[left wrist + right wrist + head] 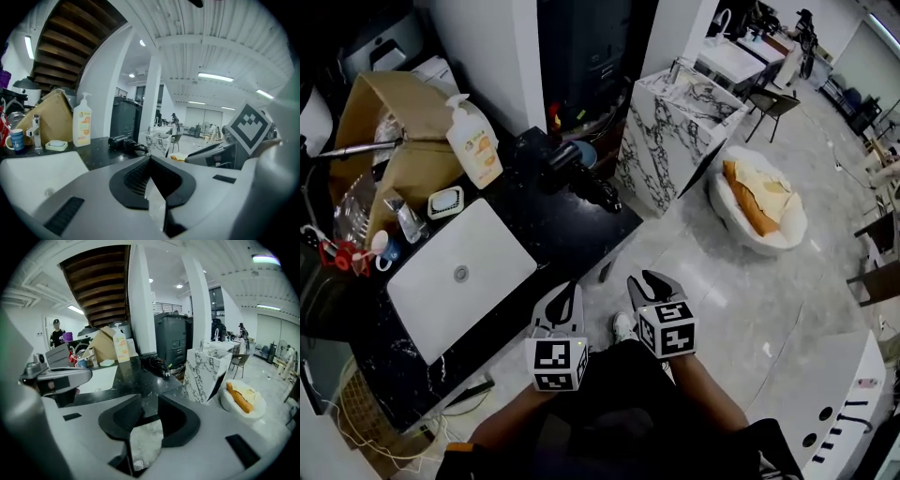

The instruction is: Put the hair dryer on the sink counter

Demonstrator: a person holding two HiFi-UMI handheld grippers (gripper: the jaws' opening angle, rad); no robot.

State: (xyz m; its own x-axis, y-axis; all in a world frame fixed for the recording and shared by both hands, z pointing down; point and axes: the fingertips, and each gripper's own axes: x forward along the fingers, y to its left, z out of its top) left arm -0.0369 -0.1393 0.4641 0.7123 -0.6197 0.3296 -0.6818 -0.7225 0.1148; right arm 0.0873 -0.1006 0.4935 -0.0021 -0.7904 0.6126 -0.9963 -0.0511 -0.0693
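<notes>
The black hair dryer (574,171) lies on the black sink counter (553,230) near its far right end, its cord coiled beside it. It also shows far off in the left gripper view as the hair dryer (123,143) and in the right gripper view as the hair dryer (157,363). Both grippers hang low in front of the person, over the floor and short of the counter's near edge. My left gripper (570,292) (149,159) has its tips together and holds nothing. My right gripper (649,283) (149,406) has a gap between its jaws with only floor showing through.
A white sink (492,253) is set into the counter, with a soap bottle (475,145), soap dish (445,202), faucet (366,148) and brown paper bag (394,131) behind it. A marble pedestal (675,131) and a white cushioned seat (764,202) stand on the floor at right.
</notes>
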